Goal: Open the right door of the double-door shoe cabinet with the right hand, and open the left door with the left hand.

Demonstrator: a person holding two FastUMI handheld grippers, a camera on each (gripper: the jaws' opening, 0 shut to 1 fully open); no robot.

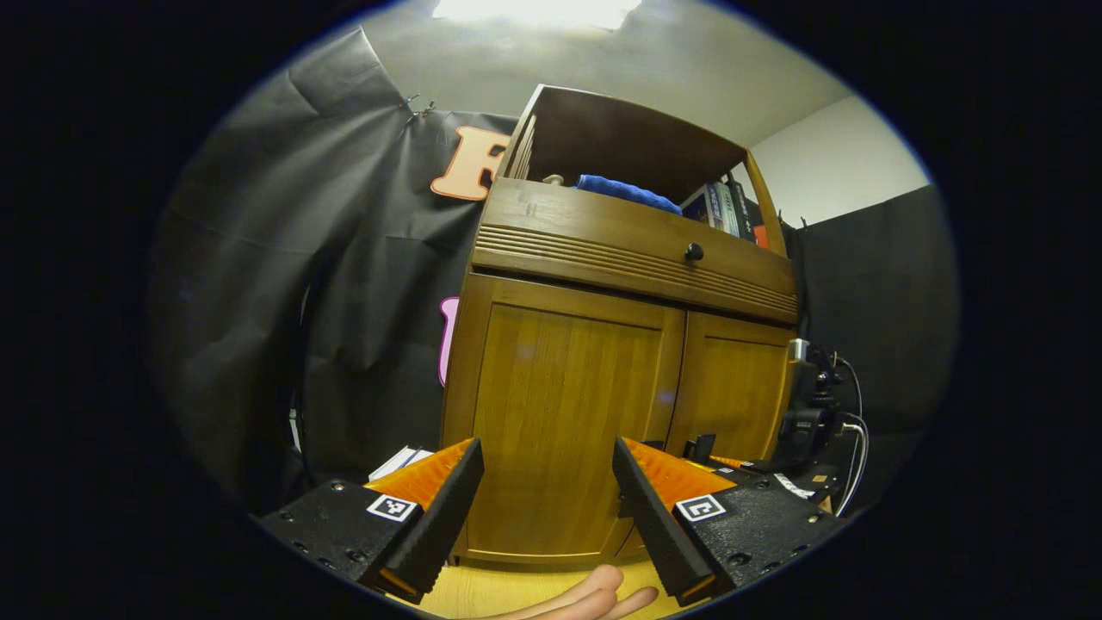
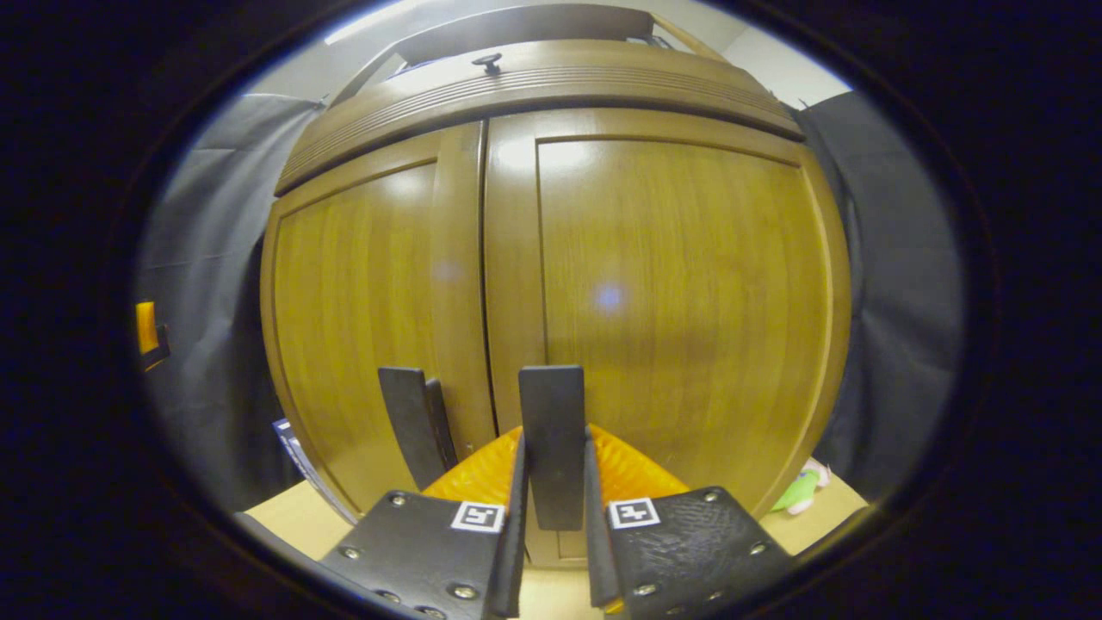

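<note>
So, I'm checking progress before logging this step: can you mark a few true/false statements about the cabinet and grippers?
1. Both the left door and the right door are closed. True.
2. The left gripper is shut. False: its fingers are wide apart with nothing between them.
3. The right gripper has its fingers on either side of the right door handle. True.
4. The drawer knob is white. False: it is dark.
5. A blue cloth lies on the shelf above the drawer. True.
</note>
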